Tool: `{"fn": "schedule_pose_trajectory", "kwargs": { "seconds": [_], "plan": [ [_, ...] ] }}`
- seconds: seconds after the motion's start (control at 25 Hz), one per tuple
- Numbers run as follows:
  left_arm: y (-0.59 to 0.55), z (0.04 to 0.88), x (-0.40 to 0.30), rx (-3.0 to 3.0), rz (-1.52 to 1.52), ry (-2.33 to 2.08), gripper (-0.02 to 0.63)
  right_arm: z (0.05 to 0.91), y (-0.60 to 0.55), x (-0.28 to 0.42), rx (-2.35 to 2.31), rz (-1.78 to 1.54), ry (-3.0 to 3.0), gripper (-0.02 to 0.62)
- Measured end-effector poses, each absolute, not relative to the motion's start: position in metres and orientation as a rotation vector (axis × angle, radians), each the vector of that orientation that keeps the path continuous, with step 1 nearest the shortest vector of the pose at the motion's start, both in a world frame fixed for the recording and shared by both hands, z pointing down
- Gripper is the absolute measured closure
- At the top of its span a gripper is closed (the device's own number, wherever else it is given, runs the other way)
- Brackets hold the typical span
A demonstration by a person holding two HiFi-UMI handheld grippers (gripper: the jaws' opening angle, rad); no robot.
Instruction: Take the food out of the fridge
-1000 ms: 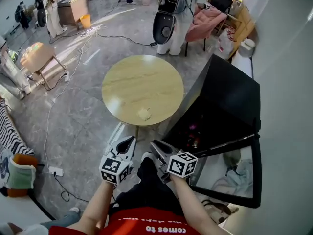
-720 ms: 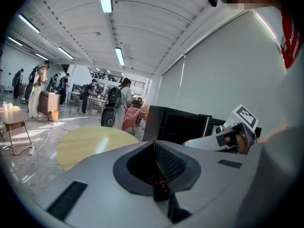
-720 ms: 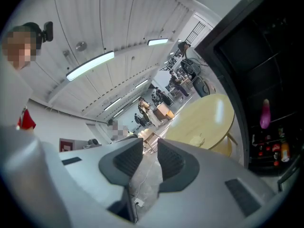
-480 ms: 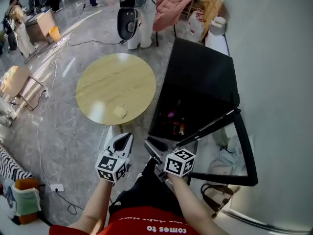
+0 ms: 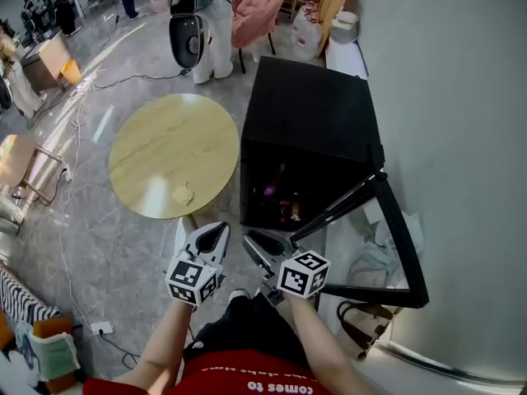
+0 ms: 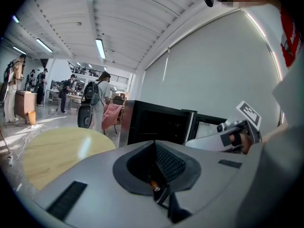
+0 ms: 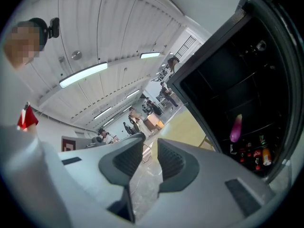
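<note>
A black fridge stands against the wall with its glass door swung open to the right. Inside it a purple food item sits on a shelf, with red and orange bottles lower down; in the head view they show as small bright spots. My left gripper hangs in front of the fridge, to its left, shut and empty. Beside it, my right gripper points at the fridge opening, jaws a little apart with nothing between them.
A round wooden table stands left of the fridge with a small pale food piece on it. Cloth and a bag lie on the floor behind the open door. A pink-draped chair, people and cables are farther back.
The head view has swung right, so the fridge now sits nearer the middle and the table farther left. Both grippers have moved across with it, and their jaws look unchanged.
</note>
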State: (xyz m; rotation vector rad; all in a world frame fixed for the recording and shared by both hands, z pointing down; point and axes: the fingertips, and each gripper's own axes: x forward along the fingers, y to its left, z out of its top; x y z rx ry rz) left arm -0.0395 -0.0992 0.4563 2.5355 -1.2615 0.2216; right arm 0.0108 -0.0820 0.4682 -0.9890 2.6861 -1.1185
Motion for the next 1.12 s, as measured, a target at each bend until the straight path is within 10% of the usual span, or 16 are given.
{"fn": "schedule_pose_trajectory", "kwargs": {
  "seconds": [1.12],
  "plan": [
    [-0.144,0.531,0.034,2.468,0.381,-1.216,0.594,0.597,-0.173,0.108,-1.709,-1.352,2.418,0.403]
  ]
}}
